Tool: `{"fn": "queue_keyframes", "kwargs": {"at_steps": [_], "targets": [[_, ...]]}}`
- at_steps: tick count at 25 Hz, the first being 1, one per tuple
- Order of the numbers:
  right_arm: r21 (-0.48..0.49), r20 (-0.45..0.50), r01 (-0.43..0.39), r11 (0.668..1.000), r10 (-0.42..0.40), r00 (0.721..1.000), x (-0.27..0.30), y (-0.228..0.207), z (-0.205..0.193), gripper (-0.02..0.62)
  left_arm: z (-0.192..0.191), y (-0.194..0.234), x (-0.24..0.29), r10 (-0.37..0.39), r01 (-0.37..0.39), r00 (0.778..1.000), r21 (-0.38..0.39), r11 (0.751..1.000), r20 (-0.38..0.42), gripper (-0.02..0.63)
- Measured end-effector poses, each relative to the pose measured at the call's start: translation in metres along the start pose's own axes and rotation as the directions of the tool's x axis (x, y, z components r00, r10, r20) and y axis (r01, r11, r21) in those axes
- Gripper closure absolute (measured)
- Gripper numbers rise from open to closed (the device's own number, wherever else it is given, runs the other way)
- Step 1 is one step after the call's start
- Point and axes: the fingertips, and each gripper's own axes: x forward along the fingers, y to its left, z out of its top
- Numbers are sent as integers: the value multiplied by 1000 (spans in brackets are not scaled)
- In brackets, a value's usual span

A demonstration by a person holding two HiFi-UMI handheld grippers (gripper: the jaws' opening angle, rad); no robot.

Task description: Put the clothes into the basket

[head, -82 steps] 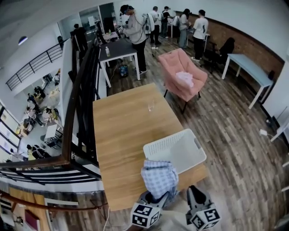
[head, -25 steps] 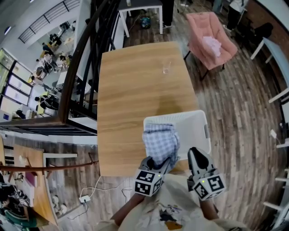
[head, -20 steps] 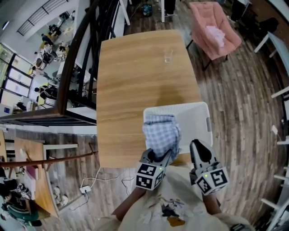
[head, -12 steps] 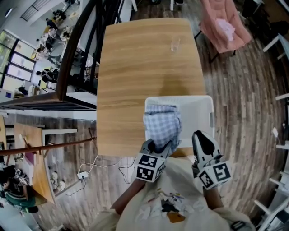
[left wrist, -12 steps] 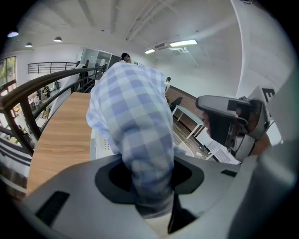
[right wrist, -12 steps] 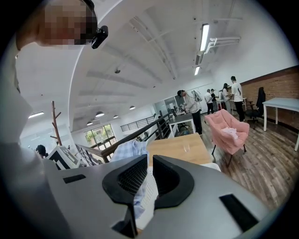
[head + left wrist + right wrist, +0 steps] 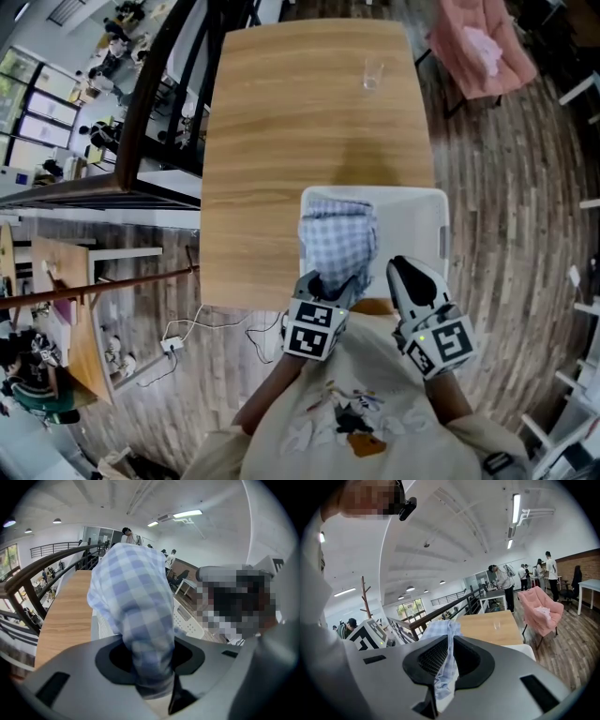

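Note:
A blue-and-white checked cloth hangs over the left half of the white plastic basket, which stands at the near right of the wooden table. My left gripper is shut on a thick bunch of it at the basket's near edge. In the left gripper view the cloth rises out of the left gripper and hides most of the basket. My right gripper sits just to the right. In its own view the right gripper pinches a thin strip of the cloth.
A clear drinking glass stands near the table's far right edge. A pink armchair with a pink cloth on it stands on the floor beyond. A dark railing runs along the table's left side. Several people stand at the back.
The cloth was in front of the basket's near corner. It now lies over the basket's left half and sits lower. Both grippers have sunk a little.

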Motion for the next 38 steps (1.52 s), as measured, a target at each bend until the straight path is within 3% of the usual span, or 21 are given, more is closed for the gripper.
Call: {"fn": "queue_keyframes", "kwargs": {"at_steps": [16, 24, 38], "targets": [[-155, -134, -131, 979, 110, 985, 29, -3, -25, 545, -10, 13, 33, 44, -44, 996, 4, 999, -79, 434], [-114, -186, -130, 985, 108, 977, 43, -14, -51, 545, -13, 18, 46, 57, -58, 992, -3, 998, -114, 434], [-68, -188, -83, 994, 69, 980, 63, -38, -67, 545, -33, 27, 84, 57, -62, 974, -15, 998, -217, 434]]}}
